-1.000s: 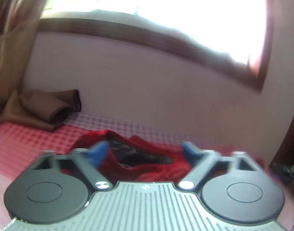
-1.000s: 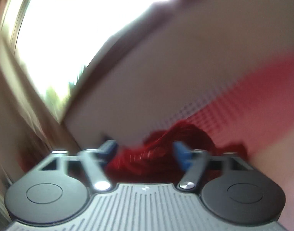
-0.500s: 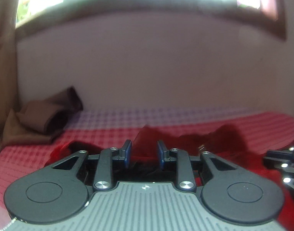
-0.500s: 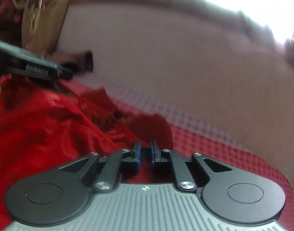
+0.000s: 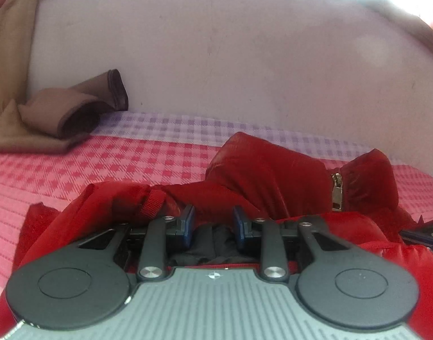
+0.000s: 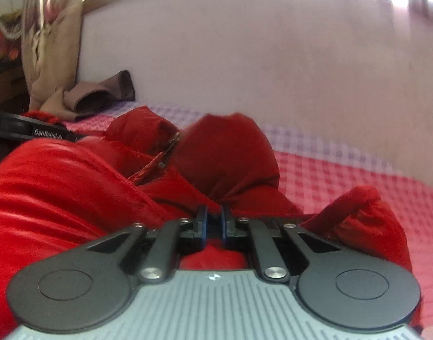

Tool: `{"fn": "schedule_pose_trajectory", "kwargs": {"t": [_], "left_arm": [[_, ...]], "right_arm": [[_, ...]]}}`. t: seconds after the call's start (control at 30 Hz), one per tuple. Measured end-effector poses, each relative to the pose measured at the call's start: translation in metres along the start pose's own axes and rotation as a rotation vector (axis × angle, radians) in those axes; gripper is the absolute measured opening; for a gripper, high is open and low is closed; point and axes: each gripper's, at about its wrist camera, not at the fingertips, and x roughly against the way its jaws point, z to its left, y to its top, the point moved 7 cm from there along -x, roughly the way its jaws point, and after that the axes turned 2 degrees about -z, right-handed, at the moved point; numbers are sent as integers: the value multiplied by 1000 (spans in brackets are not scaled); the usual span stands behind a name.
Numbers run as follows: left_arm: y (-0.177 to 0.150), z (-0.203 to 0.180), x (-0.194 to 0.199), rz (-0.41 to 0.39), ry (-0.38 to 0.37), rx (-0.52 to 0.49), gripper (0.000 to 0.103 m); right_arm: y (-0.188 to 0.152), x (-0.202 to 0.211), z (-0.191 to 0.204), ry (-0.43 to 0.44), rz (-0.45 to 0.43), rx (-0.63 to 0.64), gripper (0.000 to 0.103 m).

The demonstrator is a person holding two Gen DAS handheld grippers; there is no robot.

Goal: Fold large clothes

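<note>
Left gripper (image 5: 212, 222) sits half open over the red jacket (image 5: 270, 170); right gripper (image 6: 213, 221) is pinched on its near edge.

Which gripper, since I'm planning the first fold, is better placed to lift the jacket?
Right, probably: the right gripper looks shut on the jacket, fabric bunched at its tips, while the left gripper sits open, pinching nothing.

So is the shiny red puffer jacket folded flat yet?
Not yet. The shiny red puffer jacket lies bunched in humps on the checked bedsheet, zipper exposed.
</note>
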Motion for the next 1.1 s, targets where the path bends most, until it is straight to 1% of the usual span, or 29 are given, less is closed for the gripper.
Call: {"fn": "schedule_pose_trajectory", "kwargs": {"t": [0.13, 0.3, 0.53, 0.57, 0.63, 0.7, 0.77, 0.83, 0.9, 0.97, 1.03, 1.1], "left_arm": [[-4, 4, -4, 5, -25, 34, 33], [-7, 8, -12, 8, -42, 62, 34], [-9, 15, -19, 19, -75, 115, 34], [-9, 17, -18, 16, -81, 126, 35], [-10, 22, -16, 2, -89, 166, 34], [-10, 29, -10, -21, -76, 199, 28], [-9, 36, -5, -40, -58, 225, 25], [-6, 37, 1, -41, -46, 222, 25], [-2, 41, 10, -53, -19, 213, 25], [1, 51, 20, -58, -8, 233, 25], [0, 60, 23, -47, 16, 225, 25], [-3, 66, 22, -25, 17, 219, 21]], "right_arm": [[-5, -6, -4, 11, -6, -54, 6], [-9, -18, -10, 27, 10, -128, 6], [-13, -27, -13, 45, 28, -177, 6], [-13, -28, -13, 44, 29, -178, 6], [-14, -28, -14, 53, 30, -193, 6], [-15, -29, -18, 74, 25, -225, 6], [-15, -28, -22, 96, 19, -258, 6], [-15, -27, -25, 115, 9, -281, 6], [-15, -28, -25, 122, 12, -286, 6], [-15, -28, -24, 121, 15, -284, 6], [-15, -28, -23, 119, 16, -283, 6], [-15, -28, -22, 120, 14, -282, 6]]}}
